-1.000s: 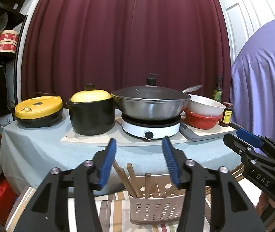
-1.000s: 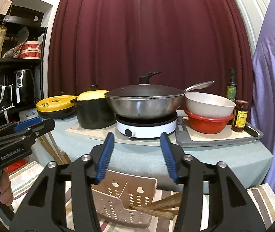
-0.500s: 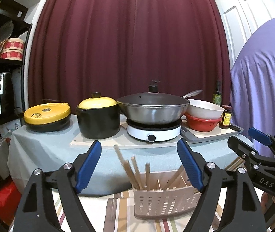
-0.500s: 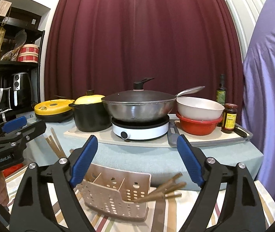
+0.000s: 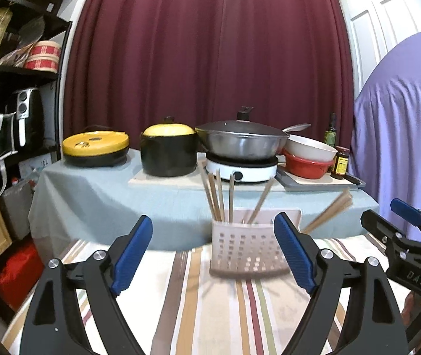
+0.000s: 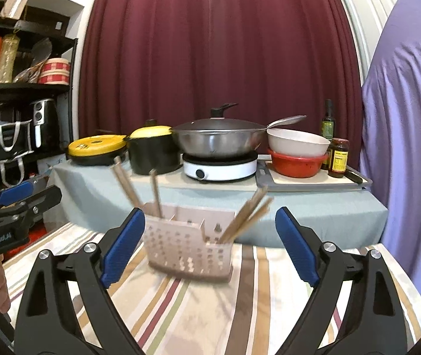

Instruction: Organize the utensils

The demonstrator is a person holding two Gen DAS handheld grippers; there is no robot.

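Ahead of each gaping tool (image 5: 213,254) stands the chopstick caddy (image 5: 247,250).

Black tongs (image 5: 213,256), ribbed blue pads (image 5: 133,254)

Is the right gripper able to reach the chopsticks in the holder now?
Probably yes. The right gripper is open and empty, the holder stands just ahead between its fingers, and the chopsticks stick out above the rim with nothing in front.

Perforated matt plastic caddy (image 5: 247,250), wooden chopsticks (image 5: 219,198), striped cloth (image 5: 210,301)
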